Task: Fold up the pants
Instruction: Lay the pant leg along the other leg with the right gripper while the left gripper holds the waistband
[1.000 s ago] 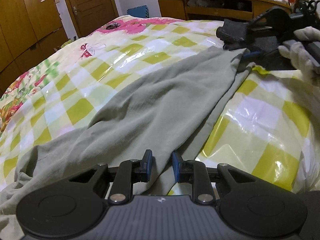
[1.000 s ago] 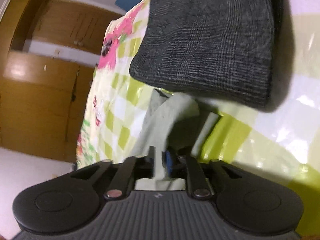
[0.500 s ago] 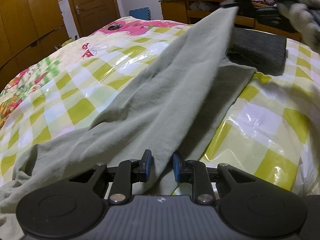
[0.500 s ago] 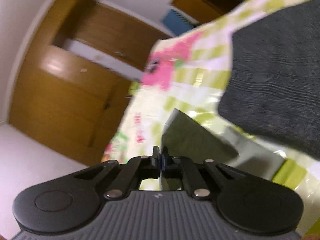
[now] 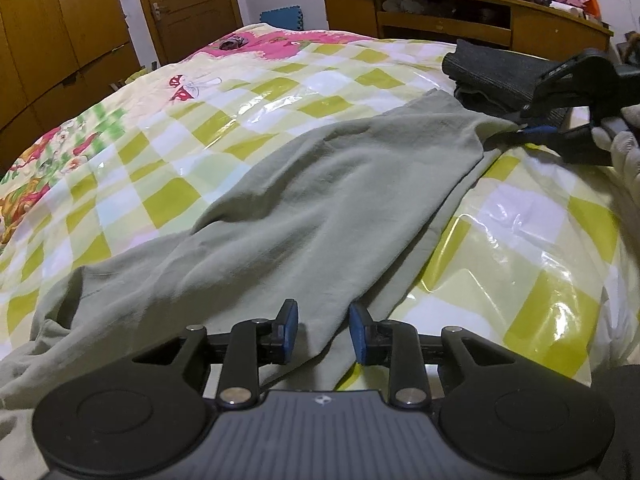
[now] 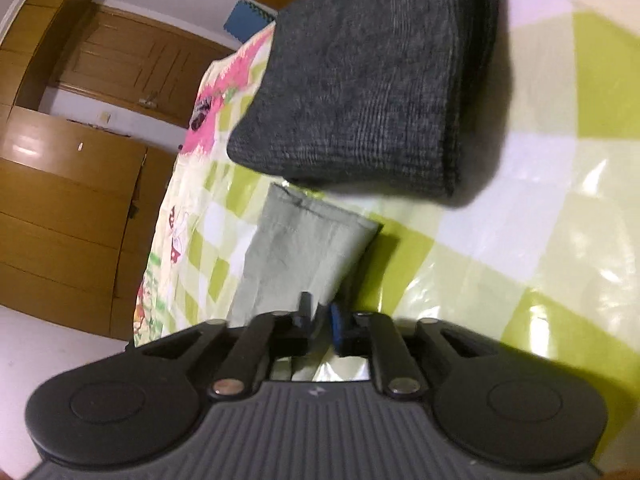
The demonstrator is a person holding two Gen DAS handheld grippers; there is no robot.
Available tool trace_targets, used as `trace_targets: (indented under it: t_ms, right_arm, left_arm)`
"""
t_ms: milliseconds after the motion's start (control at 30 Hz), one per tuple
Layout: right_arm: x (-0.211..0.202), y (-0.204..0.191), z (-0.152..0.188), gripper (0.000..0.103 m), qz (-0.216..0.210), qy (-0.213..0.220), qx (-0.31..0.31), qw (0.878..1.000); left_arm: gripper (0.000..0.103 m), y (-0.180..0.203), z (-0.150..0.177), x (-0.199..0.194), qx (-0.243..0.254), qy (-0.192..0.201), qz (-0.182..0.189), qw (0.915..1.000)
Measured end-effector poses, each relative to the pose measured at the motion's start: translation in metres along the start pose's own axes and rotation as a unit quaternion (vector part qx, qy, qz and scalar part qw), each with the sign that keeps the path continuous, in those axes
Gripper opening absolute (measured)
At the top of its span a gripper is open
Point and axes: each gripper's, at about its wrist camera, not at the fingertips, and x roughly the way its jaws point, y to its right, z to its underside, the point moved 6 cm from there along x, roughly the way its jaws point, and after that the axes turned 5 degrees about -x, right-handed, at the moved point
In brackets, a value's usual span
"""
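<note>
Olive-green pants [image 5: 320, 200] lie stretched across the bed from lower left to upper right. My left gripper [image 5: 324, 332] is low at the near end; its jaws are opening, and a fold of the pants runs loosely between the blue pads. At the far leg end is my right gripper [image 5: 536, 130], held by a gloved hand [image 5: 624, 152]. In the right wrist view the leg end [image 6: 296, 248] lies flat on the cover. The right gripper [image 6: 320, 318] is opening, with only the cloth's edge between its jaws.
A folded dark grey garment [image 5: 496, 68] sits just beyond the leg end, also close ahead [image 6: 360, 80] in the right wrist view. The bed has a glossy yellow-checked cover [image 5: 520, 240]. A wooden wardrobe [image 5: 60, 40], a door [image 5: 188, 4] and a desk [image 5: 460, 12] stand behind.
The right gripper raised the leg end, then brought it down flat beside the dark garment and parted its jaws. The left jaws stand slightly wider.
</note>
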Motion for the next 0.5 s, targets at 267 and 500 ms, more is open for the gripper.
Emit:
trace_targets:
  t_ms: [267,500]
  right_arm:
    - [0.006,-0.014,-0.019,0.013,0.038,0.036,-0.025,0.998]
    - [0.018,-0.058,-0.035,0.004,0.009,0.052,-0.079,0.995]
  left_arm:
    - [0.044,0.001,0.003,-0.001,0.0,-0.002,0.0,1.0]
    - [0.048,-0.003,0.002,0.001,-0.011,-0.001,0.003,0.9999]
